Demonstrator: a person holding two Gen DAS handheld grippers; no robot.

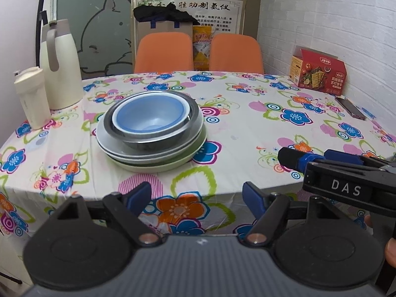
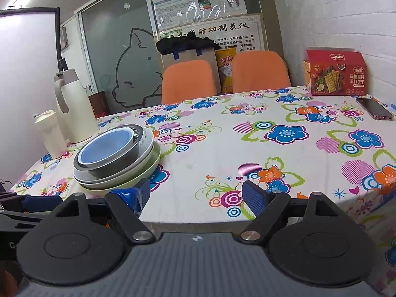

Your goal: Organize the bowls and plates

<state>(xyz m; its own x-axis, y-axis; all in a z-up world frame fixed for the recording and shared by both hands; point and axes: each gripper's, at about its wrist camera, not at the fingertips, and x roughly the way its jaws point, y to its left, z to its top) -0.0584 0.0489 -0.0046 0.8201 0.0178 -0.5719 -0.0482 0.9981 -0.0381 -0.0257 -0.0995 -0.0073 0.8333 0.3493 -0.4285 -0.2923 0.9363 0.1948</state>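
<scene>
One stack stands on the flowered table: a blue bowl [image 1: 151, 117] nests in a steel bowl [image 1: 158, 141], which rests on a grey plate [image 1: 109, 141] over a pale green plate [image 1: 195, 152]. In the right wrist view the same blue bowl [image 2: 106, 147], steel bowl [image 2: 111, 168] and green plate [image 2: 151, 165] sit at left. My left gripper [image 1: 198, 199] is open and empty near the table's front edge, short of the stack. My right gripper [image 2: 196, 195] is open and empty too, to the right of the stack. The right gripper's side [image 1: 334, 173] shows in the left view.
A cream thermos jug [image 1: 60, 64] and a cream tumbler [image 1: 31, 96] stand at the table's left. A red cracker box [image 1: 318, 70] and a phone [image 1: 350, 107] lie at the right by the wall. Two orange chairs [image 1: 163, 52] stand behind the table.
</scene>
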